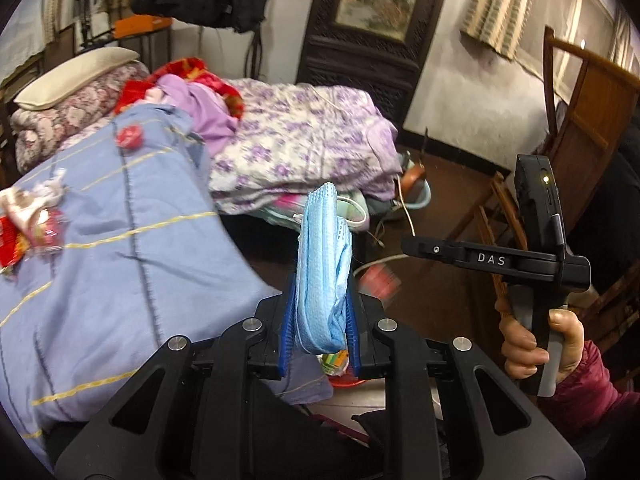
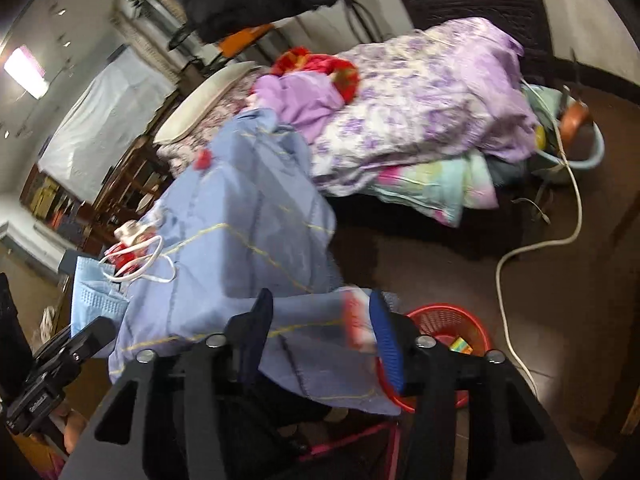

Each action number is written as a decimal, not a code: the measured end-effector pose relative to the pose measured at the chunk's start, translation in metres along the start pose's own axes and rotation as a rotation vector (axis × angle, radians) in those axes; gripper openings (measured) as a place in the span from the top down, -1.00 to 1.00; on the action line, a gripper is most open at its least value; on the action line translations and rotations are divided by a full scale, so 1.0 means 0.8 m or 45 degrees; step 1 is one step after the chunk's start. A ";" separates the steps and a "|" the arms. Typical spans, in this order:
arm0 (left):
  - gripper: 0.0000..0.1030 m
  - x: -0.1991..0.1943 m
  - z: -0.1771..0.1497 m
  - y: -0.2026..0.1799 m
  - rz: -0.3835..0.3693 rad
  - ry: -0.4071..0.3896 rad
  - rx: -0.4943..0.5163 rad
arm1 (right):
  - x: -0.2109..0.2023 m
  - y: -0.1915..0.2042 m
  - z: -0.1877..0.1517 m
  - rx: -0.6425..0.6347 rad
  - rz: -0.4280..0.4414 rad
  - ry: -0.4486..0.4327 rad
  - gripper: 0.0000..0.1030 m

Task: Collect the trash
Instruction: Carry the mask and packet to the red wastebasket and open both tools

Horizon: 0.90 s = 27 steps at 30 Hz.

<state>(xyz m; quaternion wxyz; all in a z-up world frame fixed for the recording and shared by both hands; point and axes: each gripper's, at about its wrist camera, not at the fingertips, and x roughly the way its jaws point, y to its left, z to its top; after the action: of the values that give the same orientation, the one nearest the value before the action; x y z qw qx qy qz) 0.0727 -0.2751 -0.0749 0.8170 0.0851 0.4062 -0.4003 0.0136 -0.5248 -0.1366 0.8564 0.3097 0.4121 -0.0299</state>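
left fingers on face mask, over blanket

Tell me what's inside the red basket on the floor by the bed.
In the red basket a small yellow-green packet shows near the rim. The right gripper, a blurred red-white wrapper and the blue blanket cover the rest, so anything else inside is hidden.
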 end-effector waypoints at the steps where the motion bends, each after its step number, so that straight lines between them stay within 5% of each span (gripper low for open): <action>1: 0.56 0.009 0.002 -0.006 -0.008 0.016 0.012 | -0.002 -0.008 0.000 0.004 -0.014 -0.016 0.02; 13: 0.55 0.107 0.015 -0.061 -0.112 0.203 0.138 | -0.034 -0.070 0.015 0.088 -0.026 -0.178 -0.07; 17: 0.40 0.131 0.012 -0.083 -0.138 0.262 0.198 | -0.029 -0.083 0.015 0.117 -0.020 -0.166 -0.07; 21: -0.19 0.138 0.009 -0.089 -0.133 0.266 0.202 | -0.030 -0.093 0.014 0.139 -0.016 -0.163 -0.07; 27: -0.25 0.132 0.014 -0.075 -0.114 0.253 0.145 | -0.029 -0.091 0.014 0.124 -0.014 -0.162 -0.07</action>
<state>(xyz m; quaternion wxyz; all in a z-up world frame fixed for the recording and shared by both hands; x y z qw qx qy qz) 0.0728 -0.3817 -0.1335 0.7479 0.1524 0.4649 -0.4486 -0.0163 -0.5945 -0.1515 0.8646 0.3460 0.3566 -0.0742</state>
